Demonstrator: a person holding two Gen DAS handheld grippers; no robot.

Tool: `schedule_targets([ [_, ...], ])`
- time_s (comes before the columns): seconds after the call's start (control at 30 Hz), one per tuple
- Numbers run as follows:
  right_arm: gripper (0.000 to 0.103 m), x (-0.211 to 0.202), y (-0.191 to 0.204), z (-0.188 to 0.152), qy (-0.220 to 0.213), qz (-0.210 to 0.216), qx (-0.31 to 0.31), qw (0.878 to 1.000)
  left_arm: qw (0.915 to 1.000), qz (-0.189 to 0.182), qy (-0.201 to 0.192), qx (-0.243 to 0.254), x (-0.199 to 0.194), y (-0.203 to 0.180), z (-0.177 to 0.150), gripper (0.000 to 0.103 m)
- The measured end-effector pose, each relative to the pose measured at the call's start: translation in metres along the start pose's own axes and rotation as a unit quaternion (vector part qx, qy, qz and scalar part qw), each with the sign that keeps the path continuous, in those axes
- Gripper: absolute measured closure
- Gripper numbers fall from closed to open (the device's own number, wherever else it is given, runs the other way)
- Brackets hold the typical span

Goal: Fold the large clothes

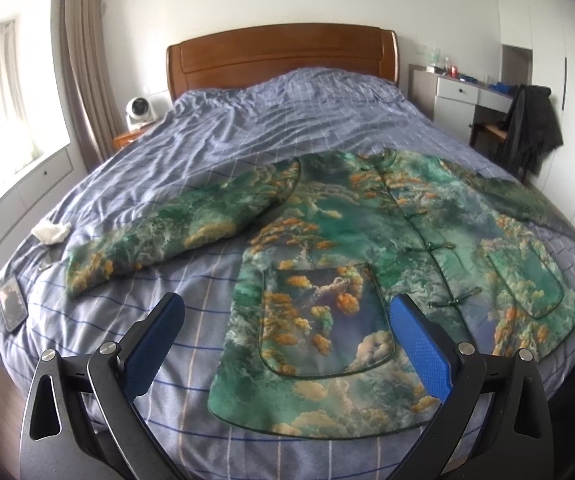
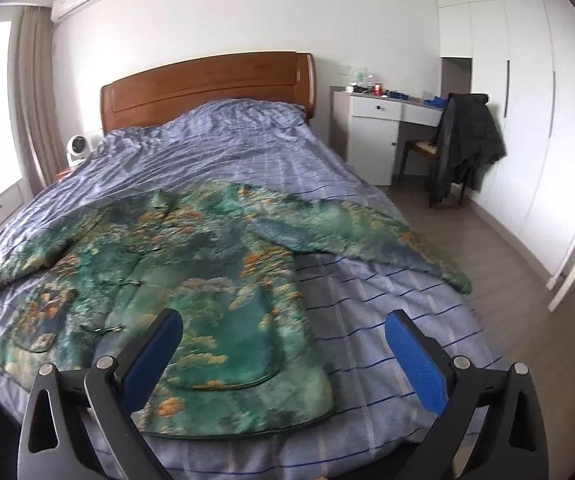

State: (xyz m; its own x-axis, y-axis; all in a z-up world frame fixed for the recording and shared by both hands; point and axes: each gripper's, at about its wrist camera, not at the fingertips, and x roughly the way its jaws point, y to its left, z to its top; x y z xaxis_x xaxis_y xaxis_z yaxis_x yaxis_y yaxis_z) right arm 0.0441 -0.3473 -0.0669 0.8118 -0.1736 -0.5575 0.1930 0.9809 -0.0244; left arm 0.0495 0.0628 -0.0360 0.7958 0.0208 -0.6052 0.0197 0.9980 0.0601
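A large green jacket [image 1: 351, 248] with orange and cloud print lies flat, front up and buttoned, on the blue checked bed cover [image 1: 247, 128]. Both sleeves spread out to the sides. My left gripper [image 1: 287, 308] is open and empty, held above the jacket's lower left hem and pocket. My right gripper [image 2: 283, 324] is open and empty, held above the jacket's [image 2: 191, 272] lower right hem and pocket. The right sleeve [image 2: 367, 236] reaches toward the bed's right edge.
A phone [image 1: 10, 302] and a crumpled white tissue [image 1: 51, 232] lie on the bed's left side. A wooden headboard [image 1: 283, 56] is at the back. A white desk [image 2: 375, 136] and a chair with a dark coat [image 2: 467, 144] stand on the right.
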Motion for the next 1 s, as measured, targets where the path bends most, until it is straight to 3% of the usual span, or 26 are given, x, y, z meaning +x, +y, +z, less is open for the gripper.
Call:
schedule_targets([
  [0.33,0.000,0.031,-0.067,0.015,0.009,-0.017,0.022,1.000,1.0000,0.006,-0.001,-0.001,0.012,-0.014,0.021,0.001],
  [0.47,0.000,0.067,-0.137,0.020,0.027,-0.004,0.131,0.991,1.0000,0.002,0.006,-0.004,0.016,-0.022,0.019,0.001],
  [0.53,0.000,0.089,-0.177,0.014,0.040,0.015,0.221,0.974,0.9999,0.001,0.017,-0.005,0.020,-0.025,0.016,0.001],
  [0.7,0.000,0.141,-0.264,-0.015,0.044,0.074,0.441,0.893,0.9994,0.006,0.034,-0.001,0.025,-0.031,0.010,0.001],
  [0.87,0.001,0.188,-0.291,-0.027,0.044,0.110,0.536,0.836,0.9989,0.013,0.046,-0.003,0.029,-0.033,0.009,0.001],
  [0.93,0.007,0.209,-0.295,-0.032,0.050,0.104,0.566,0.816,0.9987,0.014,0.049,-0.005,0.030,-0.035,0.010,0.001],
  [1.0,0.013,0.230,-0.300,-0.033,0.052,0.095,0.579,0.808,0.9987,0.015,0.049,-0.003,0.030,-0.036,0.011,0.001],
])
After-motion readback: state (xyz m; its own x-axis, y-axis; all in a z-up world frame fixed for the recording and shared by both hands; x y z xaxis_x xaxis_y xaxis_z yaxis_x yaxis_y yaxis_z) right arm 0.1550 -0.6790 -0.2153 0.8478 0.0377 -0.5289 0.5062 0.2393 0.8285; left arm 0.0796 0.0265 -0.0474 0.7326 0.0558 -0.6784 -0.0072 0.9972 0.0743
